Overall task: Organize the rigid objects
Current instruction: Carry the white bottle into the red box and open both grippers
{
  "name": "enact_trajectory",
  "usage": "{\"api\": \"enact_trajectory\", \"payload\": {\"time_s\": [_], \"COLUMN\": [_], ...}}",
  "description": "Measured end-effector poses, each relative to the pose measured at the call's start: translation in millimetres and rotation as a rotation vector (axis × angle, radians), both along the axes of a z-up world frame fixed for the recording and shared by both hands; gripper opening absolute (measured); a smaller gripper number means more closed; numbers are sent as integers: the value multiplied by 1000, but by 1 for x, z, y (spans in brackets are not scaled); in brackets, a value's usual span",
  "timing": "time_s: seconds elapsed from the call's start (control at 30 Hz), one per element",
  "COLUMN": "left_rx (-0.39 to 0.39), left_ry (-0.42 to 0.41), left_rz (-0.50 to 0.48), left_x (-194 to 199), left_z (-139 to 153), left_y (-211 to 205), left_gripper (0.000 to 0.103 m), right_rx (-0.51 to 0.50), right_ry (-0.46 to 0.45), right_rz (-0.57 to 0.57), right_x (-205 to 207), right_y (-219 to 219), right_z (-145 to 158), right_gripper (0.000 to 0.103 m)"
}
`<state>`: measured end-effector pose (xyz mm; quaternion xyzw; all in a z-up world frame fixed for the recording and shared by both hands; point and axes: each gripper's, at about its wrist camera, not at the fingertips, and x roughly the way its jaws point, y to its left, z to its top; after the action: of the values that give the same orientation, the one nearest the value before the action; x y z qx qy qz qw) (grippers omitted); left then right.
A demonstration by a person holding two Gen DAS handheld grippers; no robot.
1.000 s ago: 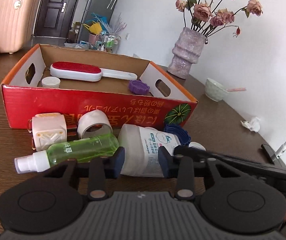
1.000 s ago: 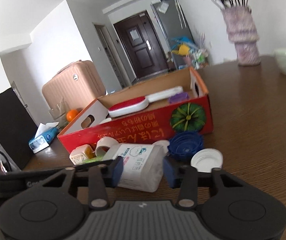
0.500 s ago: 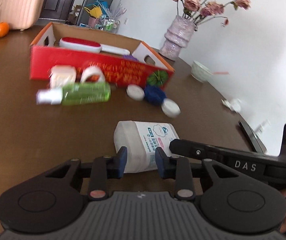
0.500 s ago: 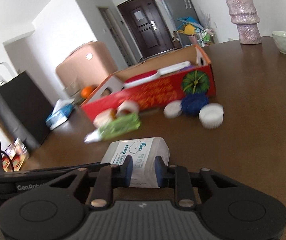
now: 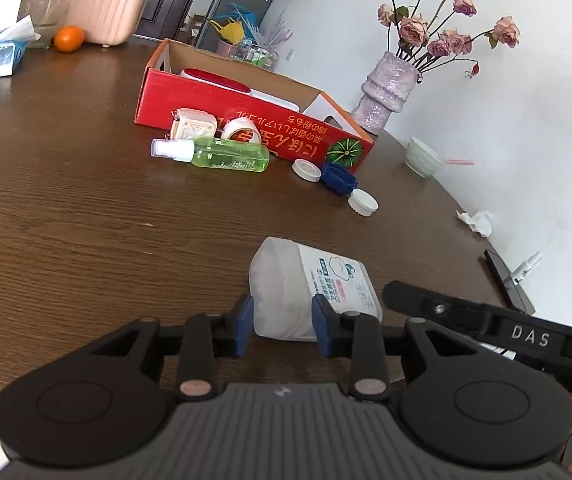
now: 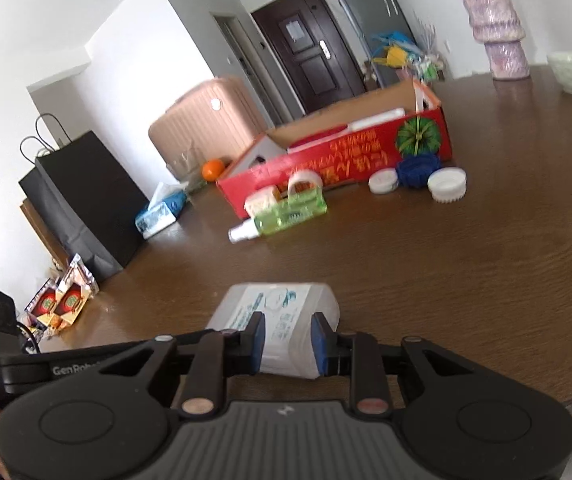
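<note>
Gripping a white bottle (image 6: 282, 316) near the table's (image 6: 466, 280) near edge with the right gripper (image 6: 287, 340); lying farther in, toward the far edge: red box (image 6: 338, 164), green bottle (image 6: 286, 212), caps (image 6: 446, 186).

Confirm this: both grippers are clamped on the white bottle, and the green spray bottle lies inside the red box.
Not quite. The green spray bottle lies on the table in front of the red box, as the left wrist view shows. Both grippers, left and right, do clamp the white bottle.

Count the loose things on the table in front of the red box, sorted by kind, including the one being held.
Bottles: 2, white bottle, green spray bottle
Caps: 3, white, blue, white
Tape roll: 1
Cream square case: 1
Total: 7
</note>
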<state>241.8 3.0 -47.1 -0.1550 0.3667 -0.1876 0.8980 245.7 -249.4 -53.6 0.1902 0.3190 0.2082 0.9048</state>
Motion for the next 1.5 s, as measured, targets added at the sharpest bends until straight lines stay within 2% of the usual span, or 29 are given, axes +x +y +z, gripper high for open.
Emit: {"api": "enact_trajectory", "payload": {"time_s": [0.2, 0.3, 0.4, 0.43, 0.47, 0.5, 0.53, 0.7, 0.8, 0.93, 1.03, 1.1, 1.2, 1.33, 1.43, 1.5], "left_rx": [-14, -23, -42, -67, -99, -95, -83, -135, -87, -65, -53, -36, -13, 16, 68, 112], "left_ry": [7, 9, 18, 27, 35, 31, 20, 17, -47, -156, -193, -176, -103, 38, 81, 72], "left_rz": [-12, -1, -24, -40, -62, -51, -47, -50, -64, -87, -98, -103, -92, -64, -44, -35], "left_x": [6, 11, 20, 24, 27, 29, 31, 52, 78, 130, 185, 229, 291, 356, 374, 375], "left_z": [0, -2, -6, -8, -9, -9, -8, 1, 16, 50, 70, 75, 68, 39, 21, 16], "left_y": [1, 1, 0, 0, 0, -1, -4, -2, -10, -18, -22, -26, -31, -37, -42, -47], "left_gripper": [34, 51, 49, 41, 38, 36, 34, 33, 32, 33, 32, 32, 32, 32, 32, 31], "right_rx": [-3, 6, 15, 22, 33, 48, 49, 37, 53, 12, -17, -54, -54, -54, -76, -113], "right_ry": [13, 27, 46, 51, 60, 71, 73, 43, 12, -90, -139, -149, -81, 50, 124, 147], "right_rz": [-27, -30, -30, -25, -17, -2, -7, -10, -6, -25, -46, -61, -67, -65, -85, -74], "right_x": [5, 9, 17, 20, 23, 27, 29, 46, 67, 111, 164, 205, 275, 354, 382, 390], "right_y": [-3, -2, -1, 0, 0, 1, 2, 0, -3, -2, -3, -1, -1, -2, 3, 12], "right_z": [-1, -5, -9, -11, -13, -15, -15, -3, 10, 42, 67, 75, 72, 50, 28, 17], "right_gripper": [26, 31, 32, 32, 29, 23, 23, 23, 23, 23, 23, 23, 23, 23, 22, 26]}}
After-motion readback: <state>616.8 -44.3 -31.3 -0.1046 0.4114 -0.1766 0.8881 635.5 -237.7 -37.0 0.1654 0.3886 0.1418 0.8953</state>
